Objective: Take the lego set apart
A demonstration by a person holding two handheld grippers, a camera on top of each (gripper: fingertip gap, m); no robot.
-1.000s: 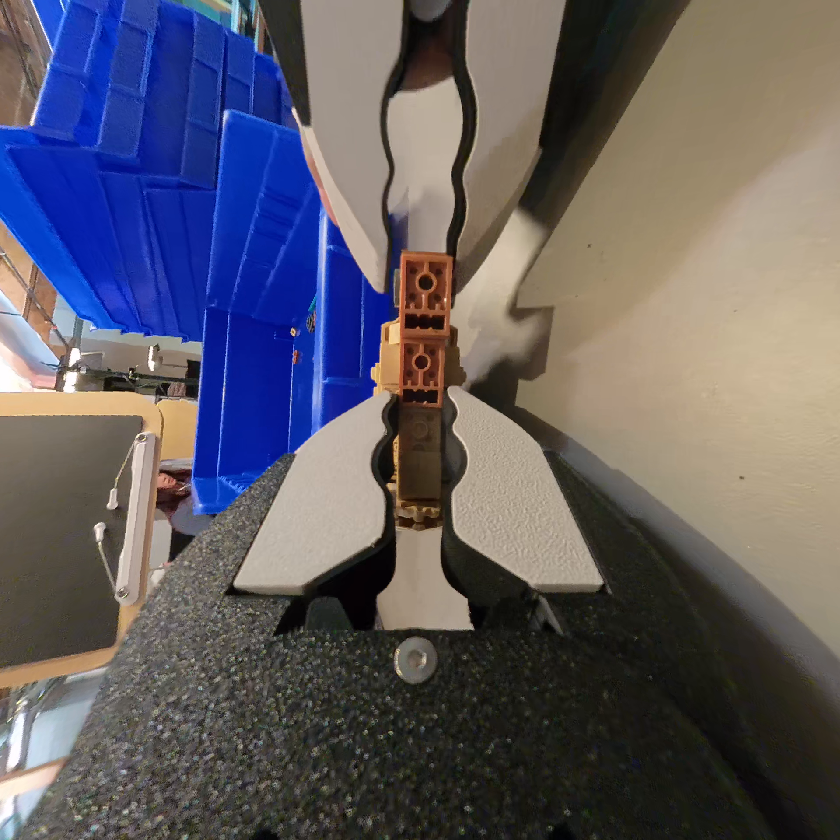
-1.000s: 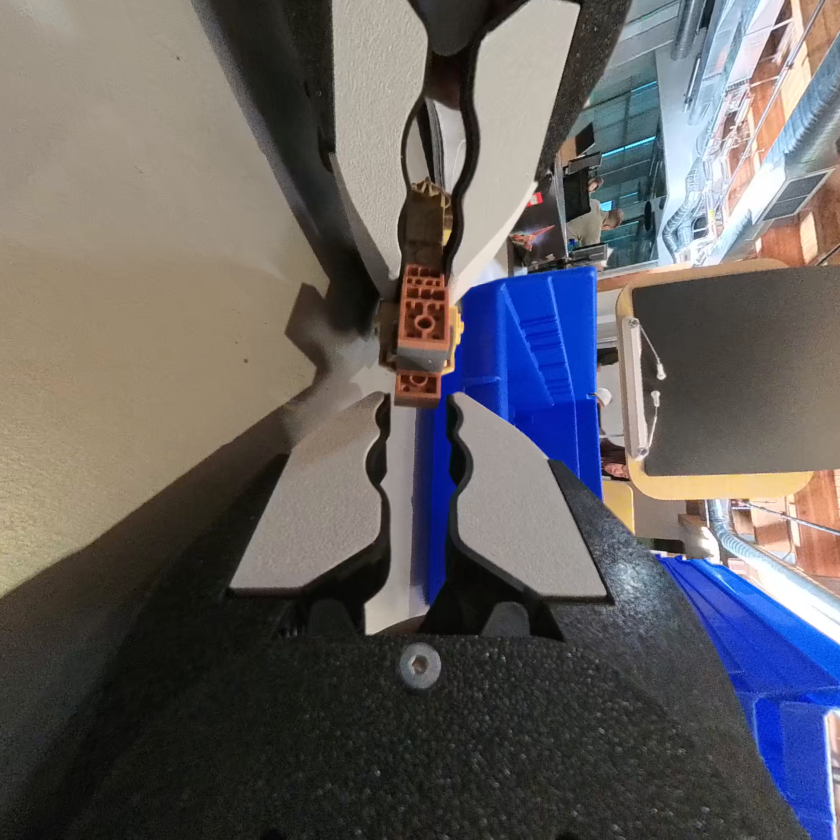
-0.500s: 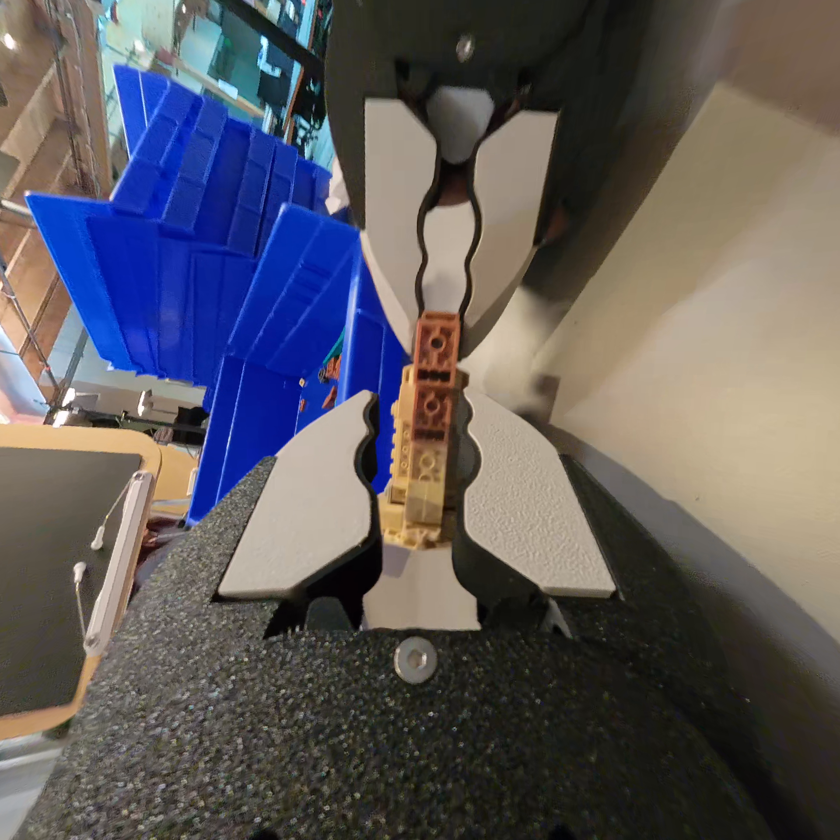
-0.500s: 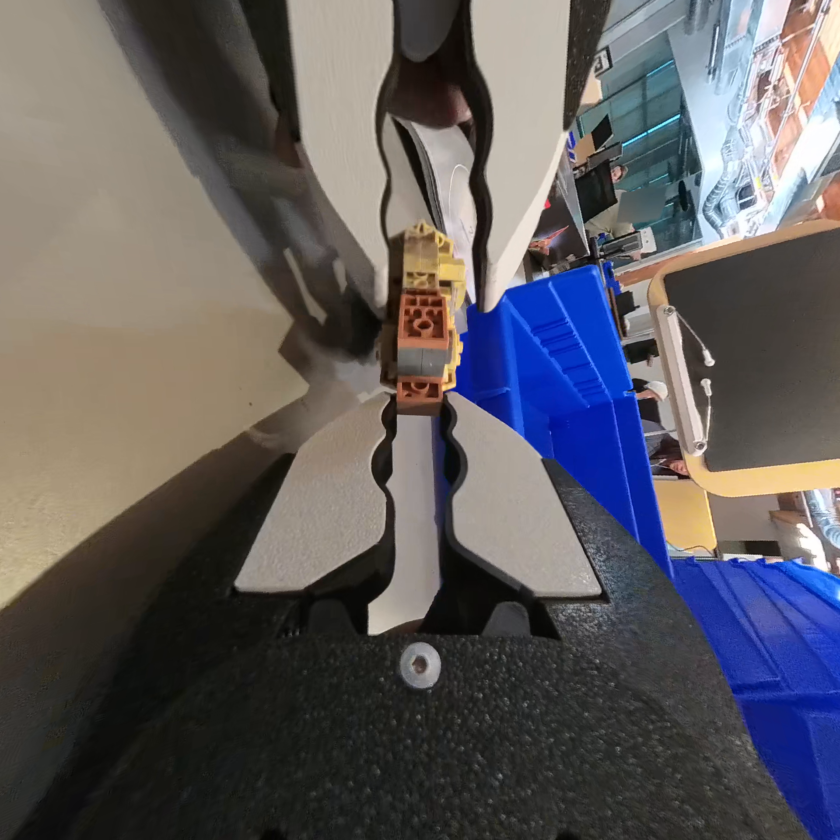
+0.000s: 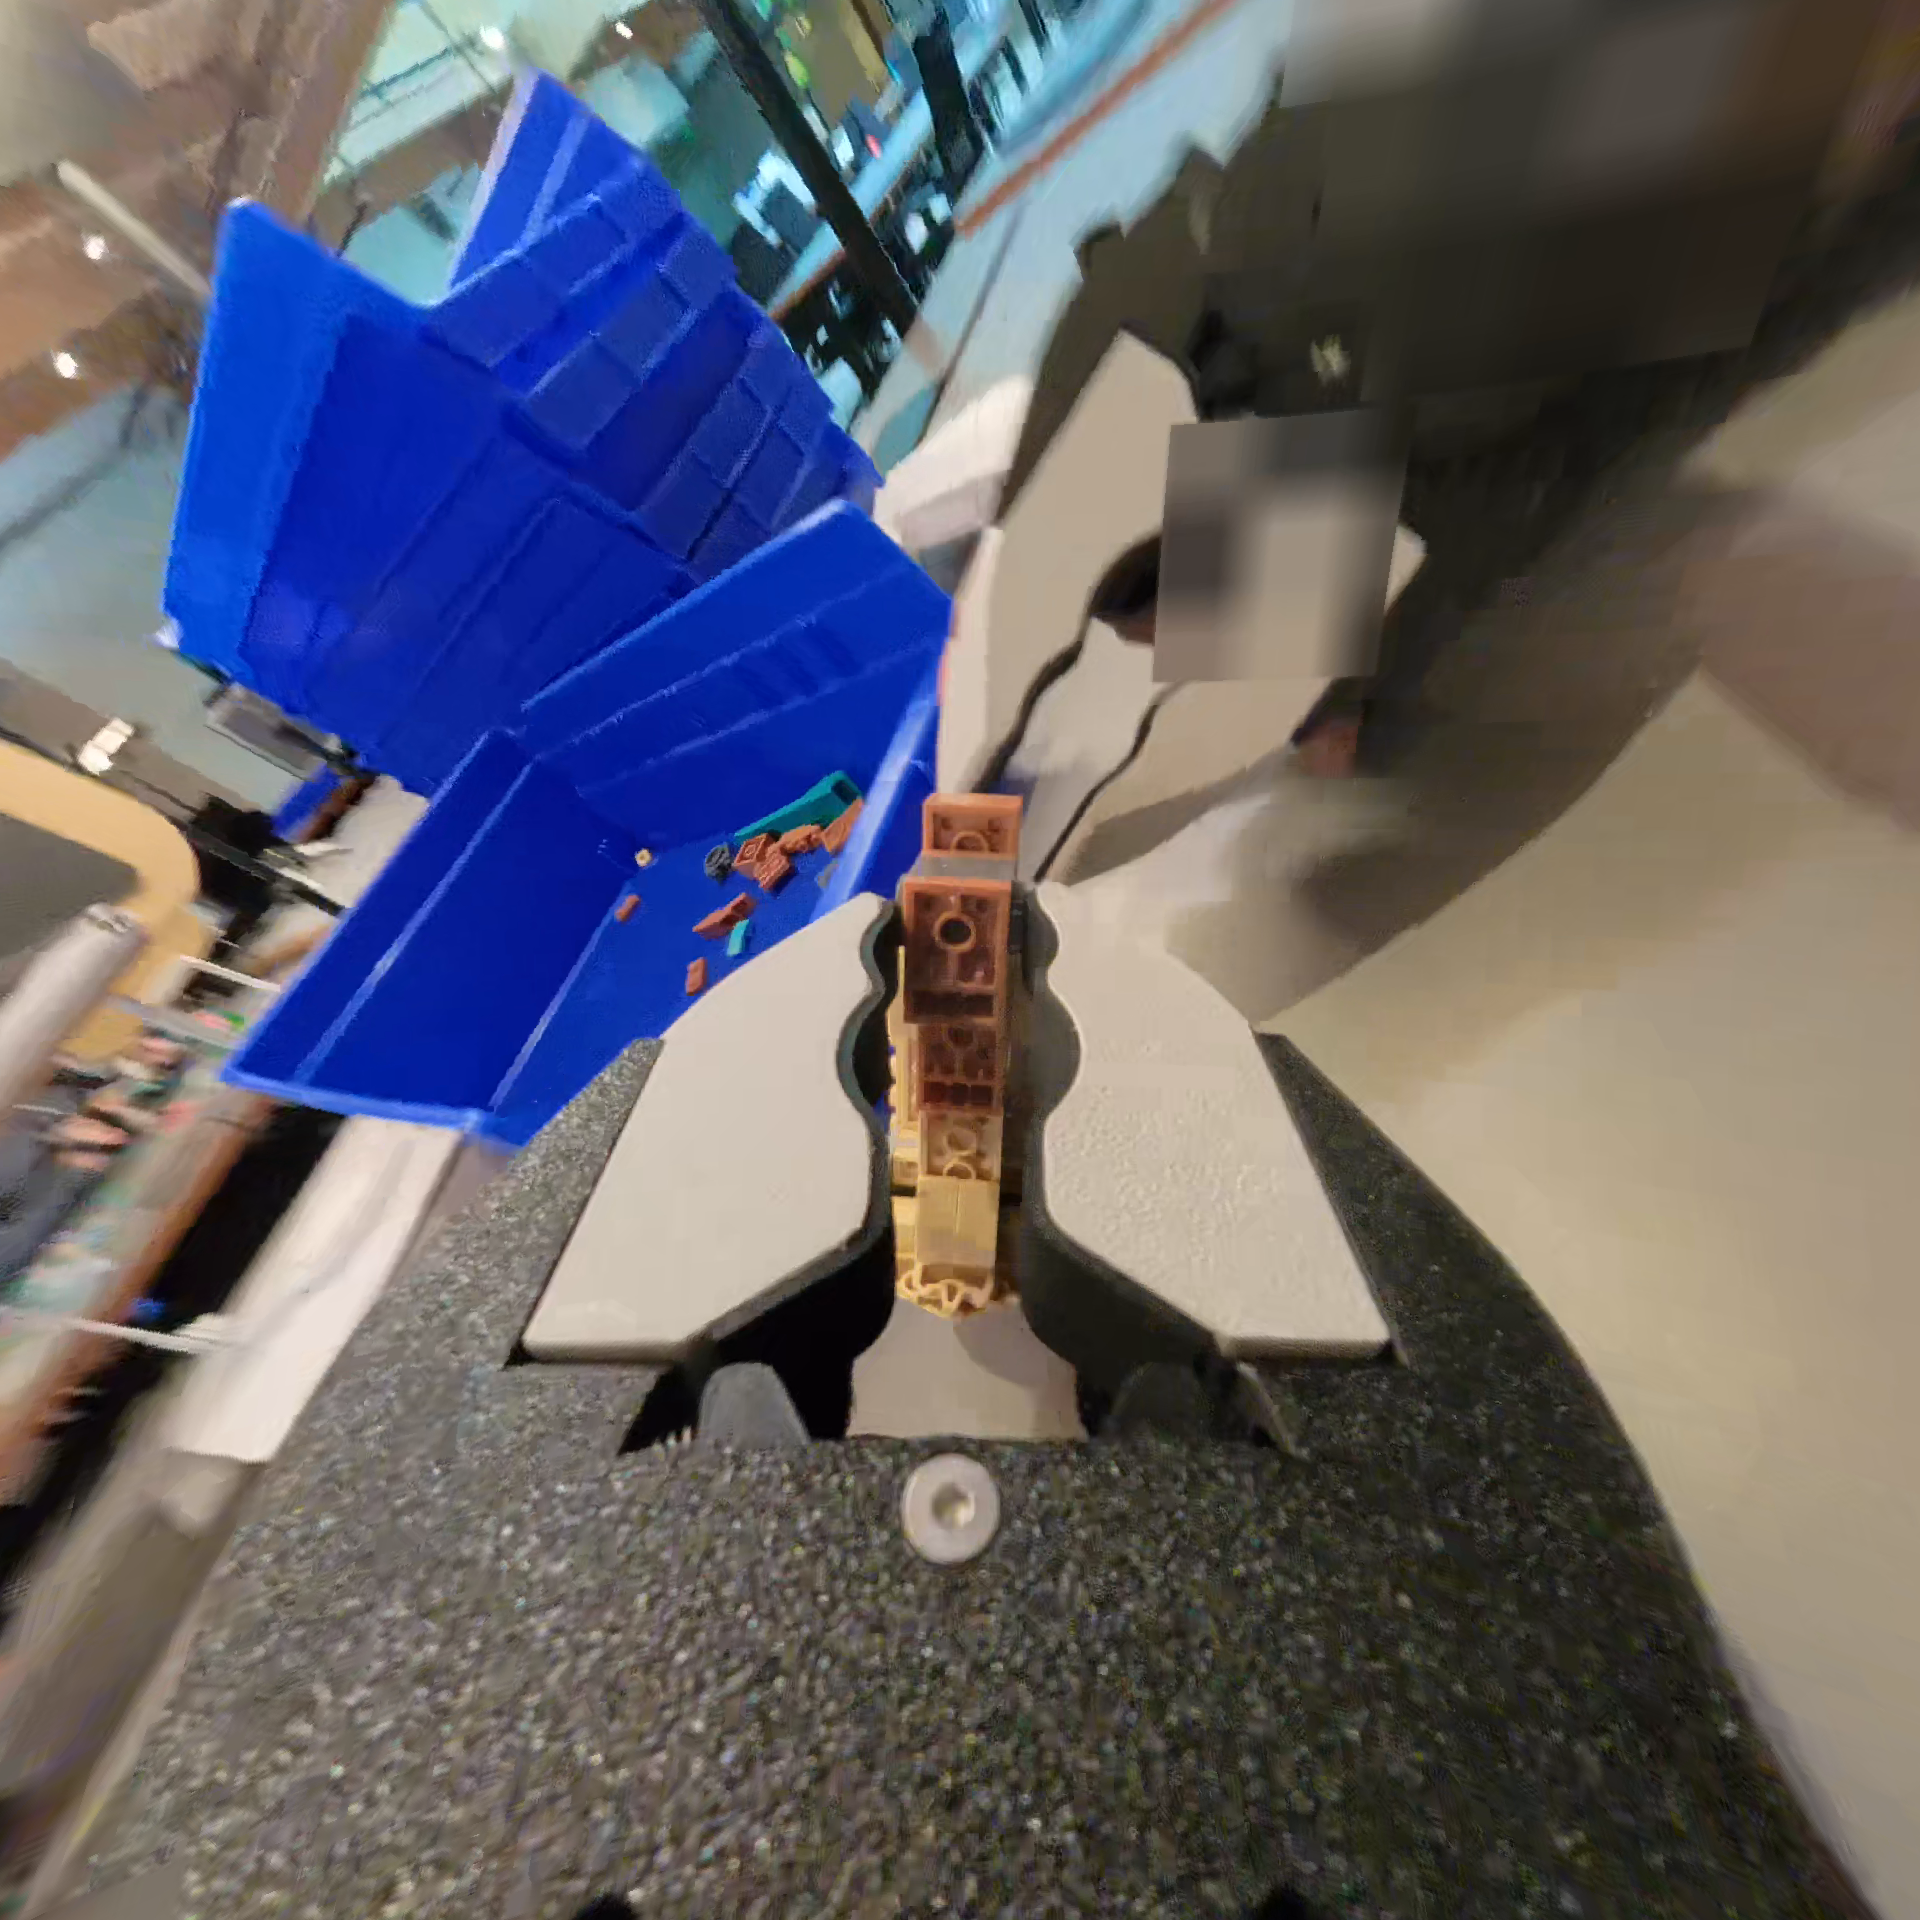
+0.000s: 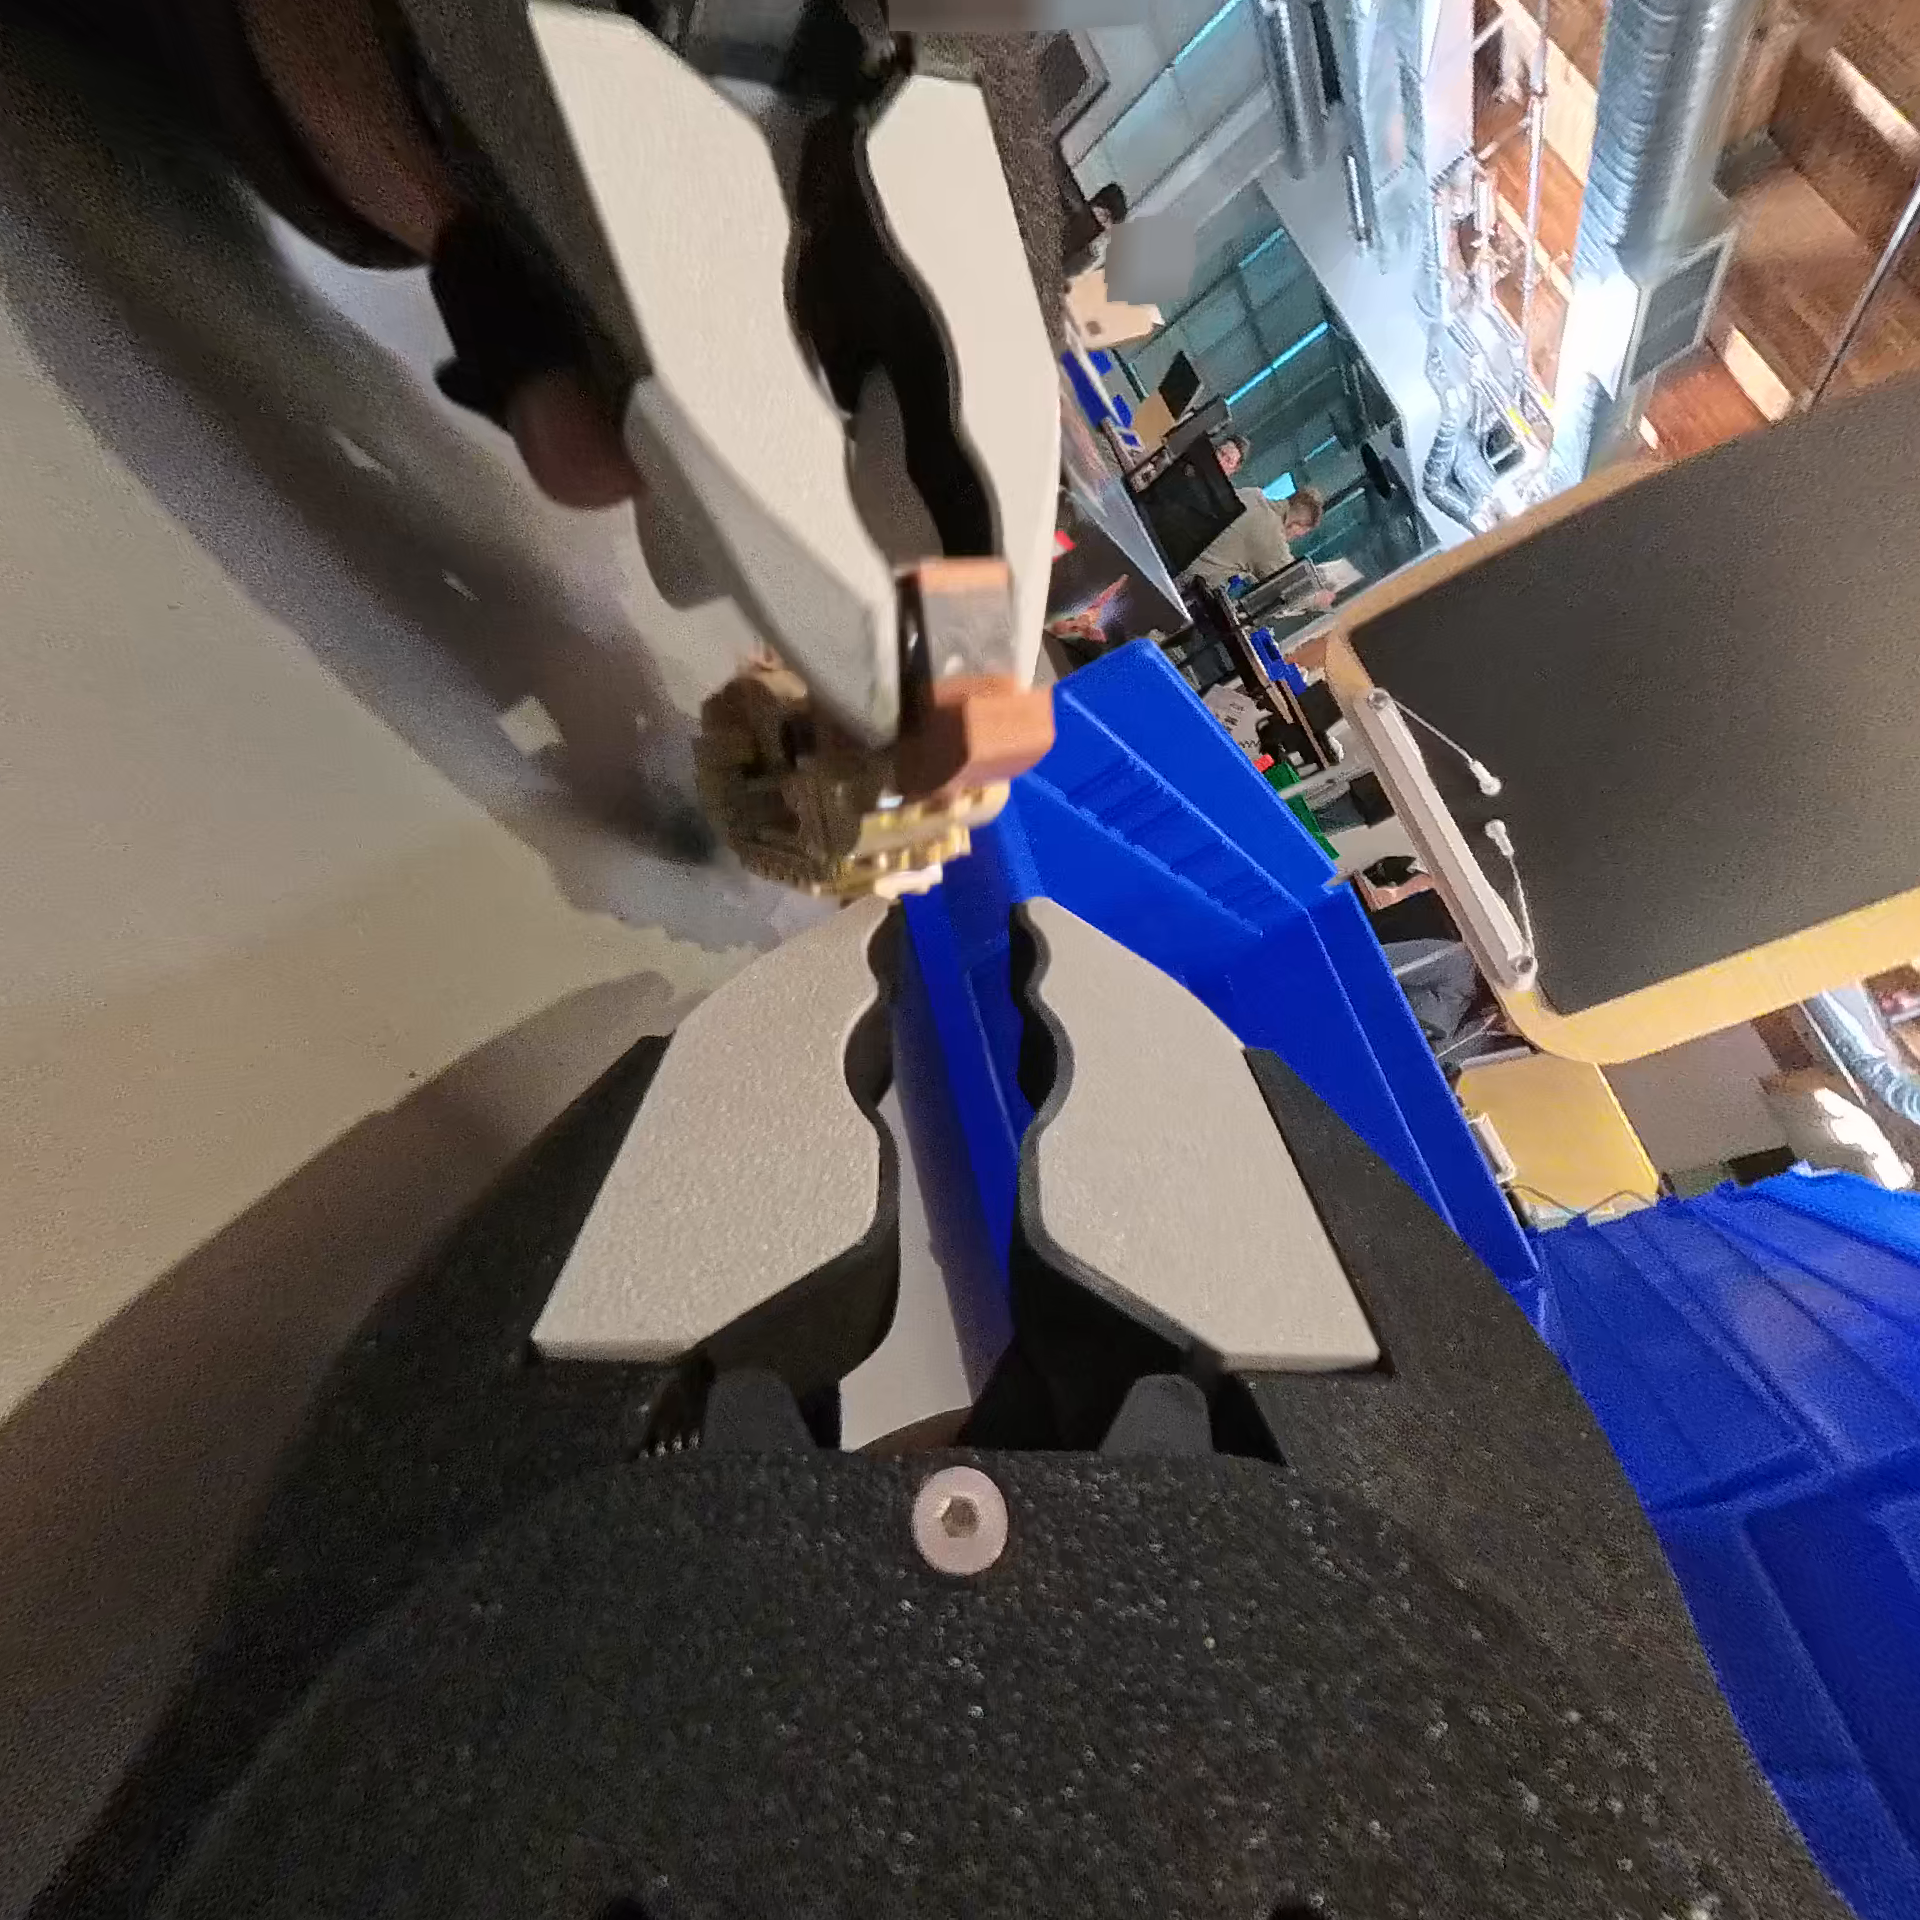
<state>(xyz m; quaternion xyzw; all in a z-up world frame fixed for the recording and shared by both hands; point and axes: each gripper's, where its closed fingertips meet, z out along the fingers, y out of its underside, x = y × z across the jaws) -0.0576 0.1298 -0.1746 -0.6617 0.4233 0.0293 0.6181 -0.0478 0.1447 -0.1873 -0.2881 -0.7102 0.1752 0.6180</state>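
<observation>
Apart now are the two grippers, which half a second ago met nose to nose with the right one's fingers at the far brown end of the stack [image 5: 954, 966]. The right gripper [image 6: 951, 914] has drawn back and swung off to one side, and the stack has stayed with the left gripper [image 5: 956, 914]. The left fingers, which stood a little wide of the bricks then, have closed in and now clamp the stack on both flanks. It runs lengthwise down the gap, tan bricks deep inside, brown ones toward the tips, and a grey layer and a last brown brick jutting past them. The right fingers stand a narrow way apart with nothing between them; only the wall of a blue bin [image 6: 1195, 883] shows through the gap. They sit just short of the stack's tan plate and do not touch it. Both grippers are held up above the pale tabletop [image 5: 1558, 1039], next to the bin, which has loose brown and teal pieces [image 5: 769, 862] on its floor.
</observation>
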